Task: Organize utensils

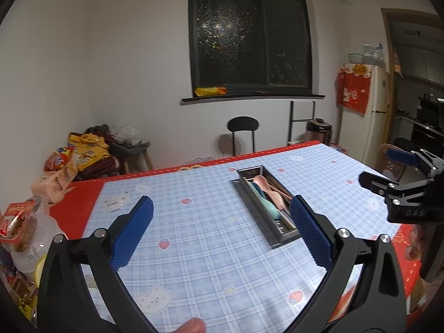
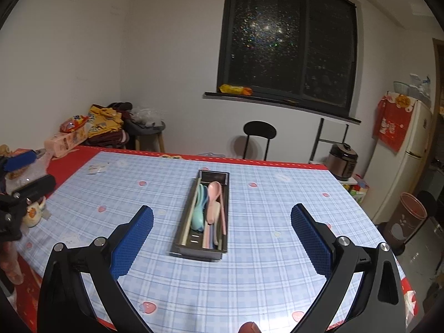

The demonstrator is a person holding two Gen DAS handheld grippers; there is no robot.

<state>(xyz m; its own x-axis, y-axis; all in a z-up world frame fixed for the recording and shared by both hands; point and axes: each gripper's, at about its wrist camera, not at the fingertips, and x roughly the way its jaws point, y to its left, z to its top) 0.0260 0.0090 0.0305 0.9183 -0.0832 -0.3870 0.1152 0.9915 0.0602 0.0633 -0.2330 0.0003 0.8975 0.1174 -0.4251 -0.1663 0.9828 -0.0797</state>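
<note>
Right wrist view — both grippers' jaws spread, empty; utensil tray [image 2: 199, 251] unobstructed on tablecloth [image 2: 277, 263].

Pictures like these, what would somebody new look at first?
Probably the metal tray in the middle of the blue checked tablecloth, full of pastel spoons and chopsticks. Next, the big dark window on the far wall. Both grippers, left and right, hang open and empty.

Tray [image 2: 177, 245]: on the table [image 2: 277, 277], ahead between my right claw's [image 2: 222, 231] fingers.
Spoons [image 2: 213, 204]: in it (chopsticks too).
</note>
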